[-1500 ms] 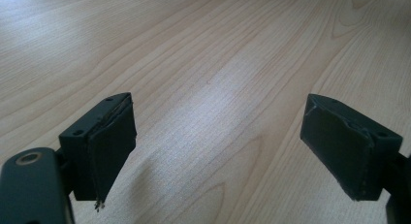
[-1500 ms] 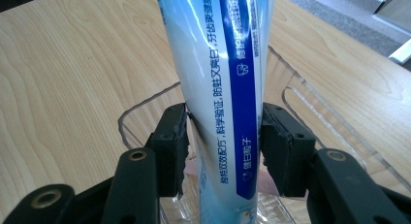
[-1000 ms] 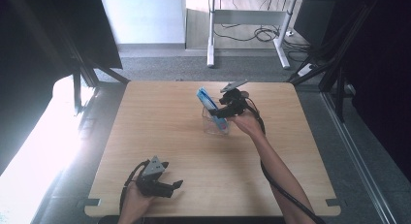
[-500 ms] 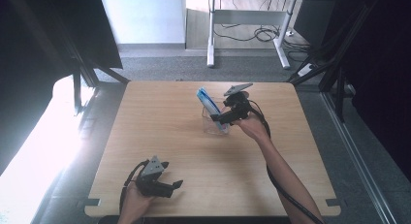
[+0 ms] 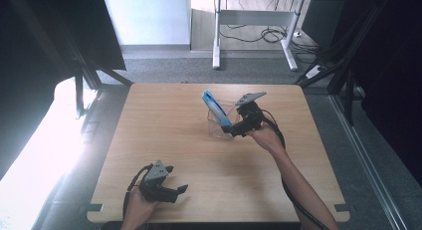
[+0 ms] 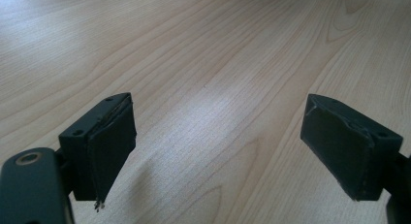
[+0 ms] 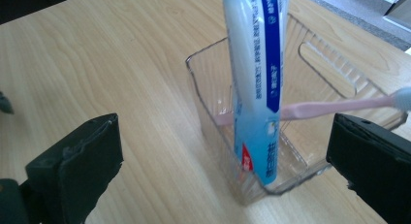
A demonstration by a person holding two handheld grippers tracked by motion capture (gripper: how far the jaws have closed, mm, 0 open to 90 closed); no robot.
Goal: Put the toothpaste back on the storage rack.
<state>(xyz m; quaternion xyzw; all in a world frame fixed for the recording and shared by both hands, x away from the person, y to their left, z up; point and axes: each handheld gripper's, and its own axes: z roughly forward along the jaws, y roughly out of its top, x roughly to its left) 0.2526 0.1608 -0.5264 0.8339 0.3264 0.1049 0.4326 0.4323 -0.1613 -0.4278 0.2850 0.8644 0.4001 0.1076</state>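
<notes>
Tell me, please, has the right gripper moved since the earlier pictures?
Yes. The right gripper has backed off the clear bin, rightward and toward the table's near edge, its jaws just opening, nothing between them.

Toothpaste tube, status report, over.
Right hand-held gripper open, just released. Toothpaste tube leaning in clear bin beside pink toothbrush. Left hand-held gripper open, idle.

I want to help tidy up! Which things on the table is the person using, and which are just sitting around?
Being used:
- clear plastic box
- blue-and-white toothpaste tube, standing tilted in the box
- pink toothbrush, lying in the box
- right gripper, open beside the box

Just around:
- left gripper, open over bare wooden table
- white desk legs behind the table
</notes>
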